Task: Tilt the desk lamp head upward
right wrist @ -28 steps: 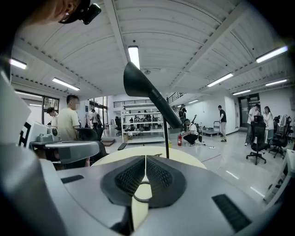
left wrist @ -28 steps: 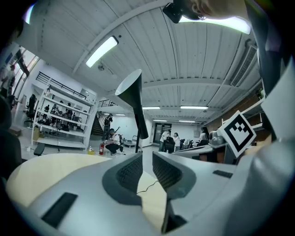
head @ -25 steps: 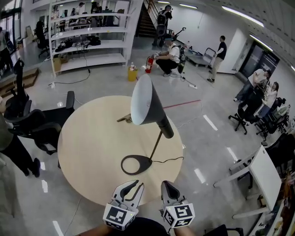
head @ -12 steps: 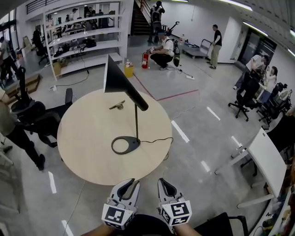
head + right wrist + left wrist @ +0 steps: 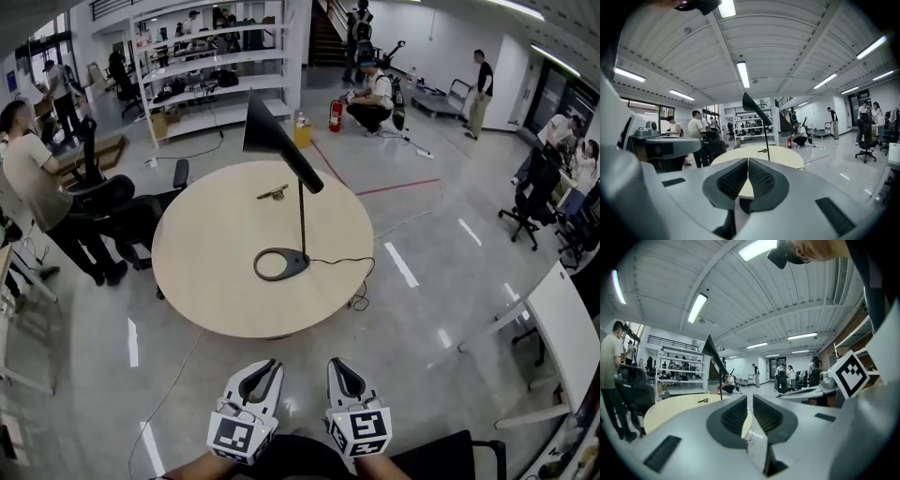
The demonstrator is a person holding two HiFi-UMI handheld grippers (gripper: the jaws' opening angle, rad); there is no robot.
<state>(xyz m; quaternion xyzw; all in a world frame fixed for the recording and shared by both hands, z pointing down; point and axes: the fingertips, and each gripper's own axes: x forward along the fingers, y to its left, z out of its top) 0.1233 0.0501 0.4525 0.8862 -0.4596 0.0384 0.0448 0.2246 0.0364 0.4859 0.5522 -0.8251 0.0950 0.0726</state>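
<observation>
A black desk lamp stands on the round wooden table (image 5: 216, 281): ring base (image 5: 279, 264), thin stem (image 5: 302, 220) and cone head (image 5: 267, 131) that slopes down to the left. Both grippers hang over the floor, short of the table's near edge and well apart from the lamp. My left gripper (image 5: 262, 373) has just been closing; a narrow gap (image 5: 749, 399) remains with nothing in it. My right gripper (image 5: 339, 370) has its pads together at the tips (image 5: 747, 160), empty. Far ahead, the lamp head (image 5: 711, 348) (image 5: 754, 108) shows in both gripper views.
A small metal object (image 5: 273, 193) lies on the far side of the table. The lamp's cable (image 5: 347, 262) runs off the right edge. Black office chairs (image 5: 122, 211) and a standing person (image 5: 37, 178) are at the left. A white desk (image 5: 562, 328) stands at the right.
The view and both grippers have drawn back from the table, so the lamp now stands farther off. The left jaws' gap has narrowed.
</observation>
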